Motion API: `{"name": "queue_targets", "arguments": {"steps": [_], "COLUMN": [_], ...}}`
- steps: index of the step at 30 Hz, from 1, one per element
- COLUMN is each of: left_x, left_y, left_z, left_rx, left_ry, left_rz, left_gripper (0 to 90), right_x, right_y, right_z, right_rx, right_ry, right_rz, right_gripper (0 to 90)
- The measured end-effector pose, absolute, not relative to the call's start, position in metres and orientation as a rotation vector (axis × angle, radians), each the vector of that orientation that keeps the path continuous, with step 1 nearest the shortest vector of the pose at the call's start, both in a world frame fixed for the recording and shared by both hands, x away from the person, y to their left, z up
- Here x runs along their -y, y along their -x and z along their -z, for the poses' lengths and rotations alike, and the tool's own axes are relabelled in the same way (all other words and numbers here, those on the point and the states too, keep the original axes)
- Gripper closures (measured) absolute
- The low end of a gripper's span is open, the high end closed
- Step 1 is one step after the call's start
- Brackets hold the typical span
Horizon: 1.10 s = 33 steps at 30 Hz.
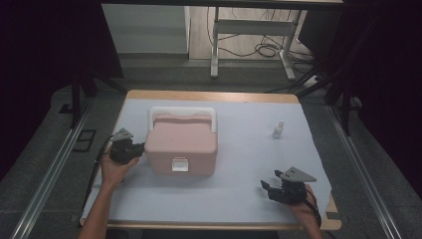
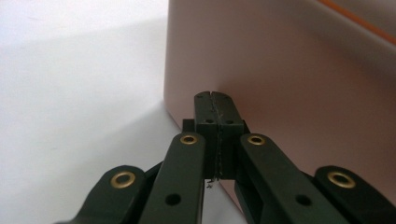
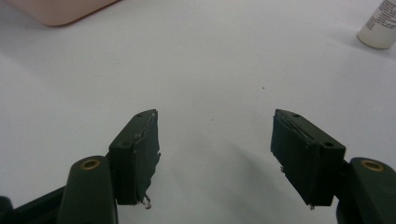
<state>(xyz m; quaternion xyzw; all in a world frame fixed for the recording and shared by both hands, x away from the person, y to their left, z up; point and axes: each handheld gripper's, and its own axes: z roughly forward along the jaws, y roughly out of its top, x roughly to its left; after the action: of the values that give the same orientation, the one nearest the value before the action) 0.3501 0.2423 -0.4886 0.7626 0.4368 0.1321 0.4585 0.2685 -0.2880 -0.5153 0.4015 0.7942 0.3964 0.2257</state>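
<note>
A pink lidded box [image 1: 181,144] with a white handle [image 1: 182,112] and a white front latch [image 1: 179,164] stands left of the table's middle. My left gripper [image 1: 141,148] is shut with nothing between its pads. Its tips sit right at the box's left side wall. In the left gripper view the shut gripper [image 2: 215,100] points at the box's pink wall [image 2: 289,79]; I cannot tell whether it touches. My right gripper [image 1: 268,182] rests low near the front right of the table, open and holding nothing [image 3: 215,126]. A corner of the box [image 3: 60,11] lies far ahead of it.
A small white bottle [image 1: 278,129] stands upright on the right half of the white table cover [image 1: 239,189], also seen as the bottle [image 3: 379,25] ahead and to the right of the right gripper. The wooden table edge [image 1: 209,95] borders the cover.
</note>
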Motion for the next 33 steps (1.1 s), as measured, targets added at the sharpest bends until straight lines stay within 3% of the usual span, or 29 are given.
{"name": "queue_targets", "arguments": {"steps": [13, 30, 33], "left_x": [-0.215, -0.208, -0.210], "left_y": [-0.347, -0.342, -0.342], "left_z": [0.488, 0.491, 0.490], "left_rx": [-1.027, -1.012, -1.020], "left_ry": [-1.880, -1.873, -1.878], "left_rz": [-0.278, -0.252, -0.274], "left_gripper": [90.0, 90.0, 83.3], "right_x": [0.287, 0.286, 0.287], "right_y": [-0.268, -0.268, -0.268], "right_z": [0.514, 0.514, 0.514], "right_rx": [-2.193, -2.192, -2.188], "right_ry": [-1.101, -1.105, -1.109], "right_rz": [-1.084, -1.077, -1.078], "right_gripper": [32.0, 31.5, 31.7]}}
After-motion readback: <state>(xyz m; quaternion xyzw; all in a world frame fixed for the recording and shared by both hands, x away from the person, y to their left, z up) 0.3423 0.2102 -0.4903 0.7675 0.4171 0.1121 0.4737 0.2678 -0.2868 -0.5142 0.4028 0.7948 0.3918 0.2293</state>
